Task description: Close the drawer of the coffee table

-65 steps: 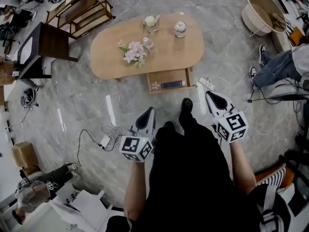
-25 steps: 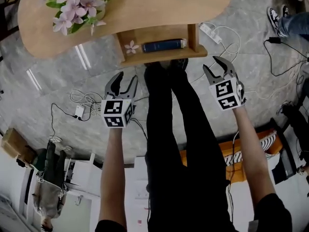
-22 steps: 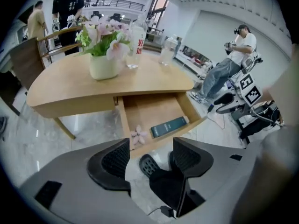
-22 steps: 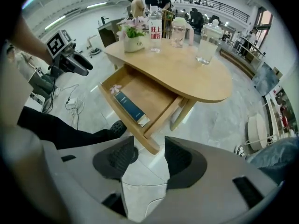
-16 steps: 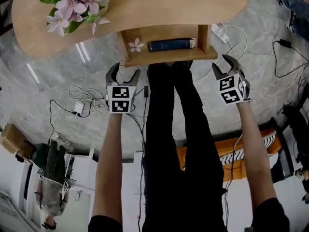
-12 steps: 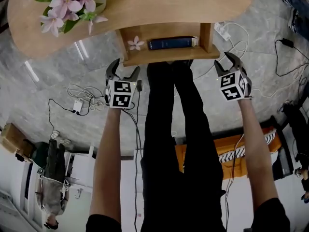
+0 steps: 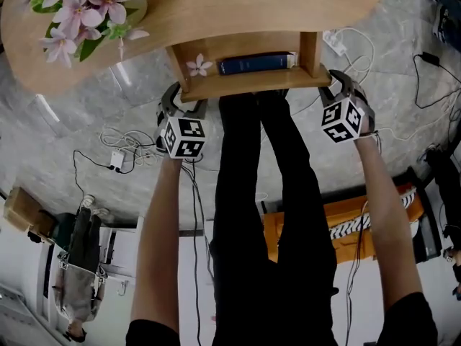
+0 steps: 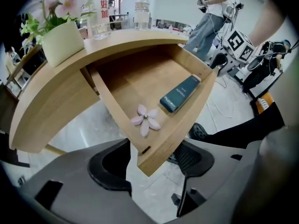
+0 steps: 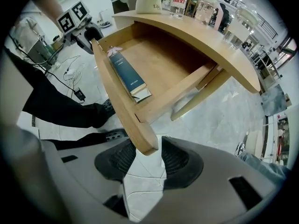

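Presently: drawer point(image 7: 252, 83), pulled out from coffee table point(image 7: 238, 6); rigid, probably free-sliding, so I would push its front board. Left gripper point(image 8: 153, 164) (jaws just narrowing) and right gripper point(image 9: 148, 160) gape astride its corners, gripping nothing.

trousers point(image 7: 281, 215): black | shoes point(image 8: 200, 130): black | left tool point(image 7: 185, 99), right tool point(image 7: 338, 83): grey, black-white square-marked

I'm in what looks like a recording lab dressed up as a living room. A wooden coffee table point(image 7: 238, 6) with a pot of flowers point(image 7: 79, 9) stands on a grey stone-look floor point(image 7: 65, 121). Loose cables point(image 7: 126, 146) and a power strip point(image 7: 333, 40) trail across the floor, and another person point(image 8: 210, 13) stands among equipment beyond the table.
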Available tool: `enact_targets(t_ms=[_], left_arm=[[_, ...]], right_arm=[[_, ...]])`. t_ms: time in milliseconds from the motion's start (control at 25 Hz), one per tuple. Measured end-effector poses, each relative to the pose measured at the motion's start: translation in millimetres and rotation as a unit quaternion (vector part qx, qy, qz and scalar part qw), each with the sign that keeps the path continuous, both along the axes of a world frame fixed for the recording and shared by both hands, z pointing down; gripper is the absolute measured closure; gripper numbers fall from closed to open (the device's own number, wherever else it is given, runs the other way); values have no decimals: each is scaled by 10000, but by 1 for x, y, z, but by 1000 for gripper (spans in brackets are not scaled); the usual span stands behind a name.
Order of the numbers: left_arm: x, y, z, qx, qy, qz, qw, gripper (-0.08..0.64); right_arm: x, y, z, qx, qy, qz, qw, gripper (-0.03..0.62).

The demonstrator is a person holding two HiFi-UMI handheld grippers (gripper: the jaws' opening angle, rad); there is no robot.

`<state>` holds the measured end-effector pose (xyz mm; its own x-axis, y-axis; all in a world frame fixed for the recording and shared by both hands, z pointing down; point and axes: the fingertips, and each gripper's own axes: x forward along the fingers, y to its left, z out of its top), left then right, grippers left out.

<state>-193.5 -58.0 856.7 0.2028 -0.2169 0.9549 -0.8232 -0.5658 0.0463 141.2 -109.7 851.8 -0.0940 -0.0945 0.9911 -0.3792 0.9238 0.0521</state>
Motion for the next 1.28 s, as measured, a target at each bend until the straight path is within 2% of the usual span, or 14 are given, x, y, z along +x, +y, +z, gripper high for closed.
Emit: enact_targets(t_ms=[200, 400, 560, 840, 1080, 1280], left_arm=[[-3, -3, 8, 268, -248, -105, 9993, 284], [-4, -1, 10, 260, -371, -359, 9983, 302], [-4, 0, 7, 212, -488, -324, 9981, 311], [-6, -3, -15, 406, -274, -593, 9970, 330], [-7, -4, -26, 409, -165, -562, 9974, 339], [-7, -7, -39, 578, -99, -517, 9969, 341]], right_arm=[[1, -1, 8, 74, 102, -108, 9999, 459], [1, -1, 9, 141, 136, -73, 9998, 463], [3, -1, 7, 202, 186, 73, 9996, 465], [1, -7, -15, 447, 61, 229, 9987, 465], [1, -10, -25, 479, 35, 358, 9982, 465], [1, -14, -38, 629, -64, 432, 9971, 465]])
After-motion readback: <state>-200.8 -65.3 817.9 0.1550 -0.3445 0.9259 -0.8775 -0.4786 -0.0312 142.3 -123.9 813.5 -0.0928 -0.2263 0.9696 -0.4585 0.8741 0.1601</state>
